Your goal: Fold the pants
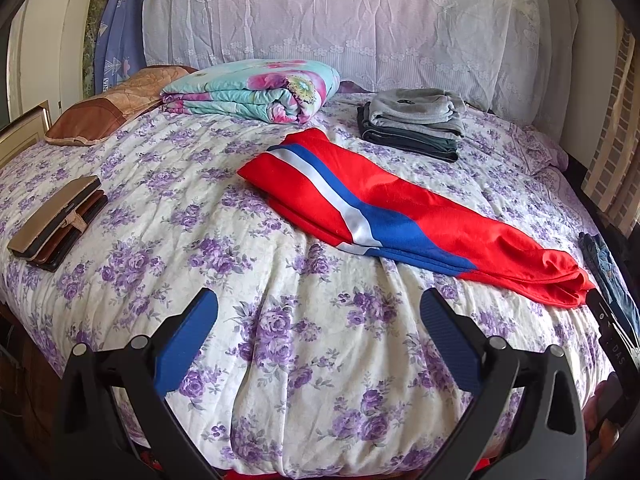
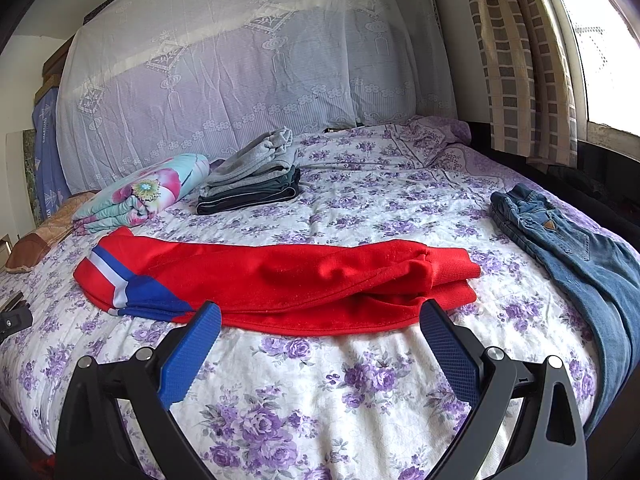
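item: red pants (image 2: 280,280), legs laid one over the other, lengthwise across the floral bedspread (image 1: 320,360); the landmark for all below. left gripper (image 1: 319,312): our fingers spread wide, holding nothing, short of the pants' near edge. right gripper (image 2: 321,322): fingers likewise wide apart and empty, tips at that near edge, which we judge is ready for a pinch. beyond the pants: stack of folded clothes (image 2: 250,184), probably finished pieces. right of the pants: jeans (image 2: 568,248), seemingly waiting.
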